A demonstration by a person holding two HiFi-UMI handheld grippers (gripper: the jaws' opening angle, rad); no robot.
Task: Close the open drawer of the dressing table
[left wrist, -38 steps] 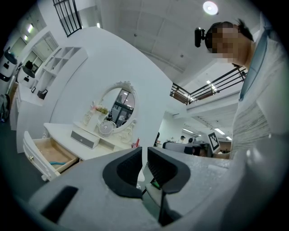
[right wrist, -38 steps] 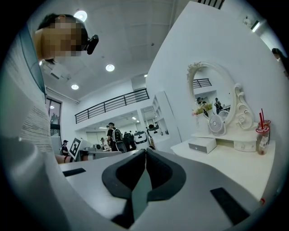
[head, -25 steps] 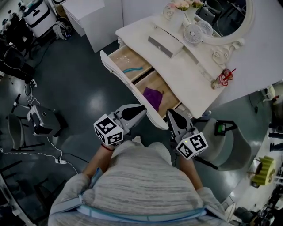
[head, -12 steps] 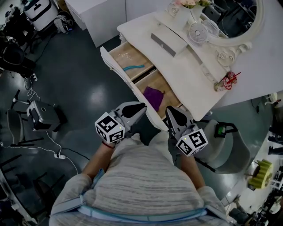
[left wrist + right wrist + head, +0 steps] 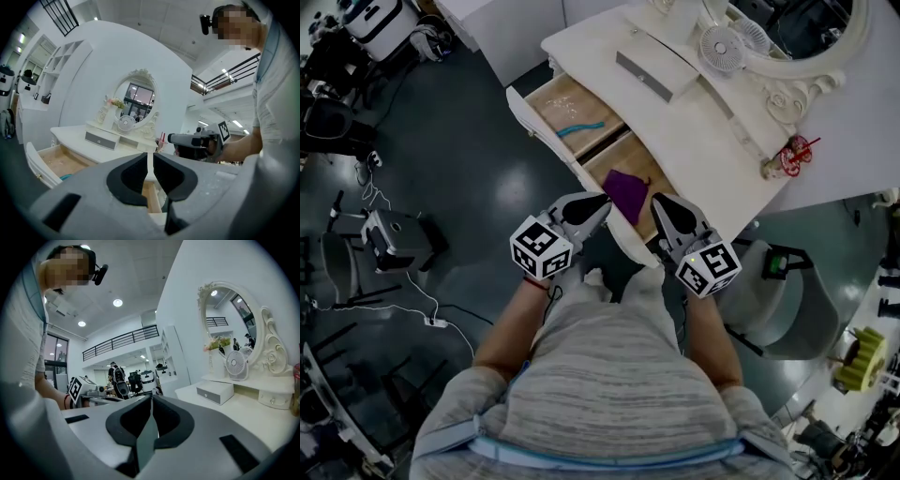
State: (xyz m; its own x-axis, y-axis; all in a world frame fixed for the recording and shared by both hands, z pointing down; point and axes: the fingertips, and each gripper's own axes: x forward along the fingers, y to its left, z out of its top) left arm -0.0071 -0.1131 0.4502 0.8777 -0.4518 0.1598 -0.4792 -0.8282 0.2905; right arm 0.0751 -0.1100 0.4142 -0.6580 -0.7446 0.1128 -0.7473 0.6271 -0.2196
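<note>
left gripper point(image 5: 602, 202) is open by a narrow slit and empty; right gripper point(image 5: 657, 200) has its pads together, holding nothing. both sit just beside the curved white front of the open drawer point(image 5: 555, 101), which juts from the desk's point(image 5: 703, 131) front edge over bare dark floor point(image 5: 478, 187). the drawer's raw wood interior holds a purple cloth point(image 5: 625, 187).

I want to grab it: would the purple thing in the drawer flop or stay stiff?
Probably flop: the purple thing lies flat and uneven like cloth. Likely light too, as it looks thin on the drawer floor.
</note>
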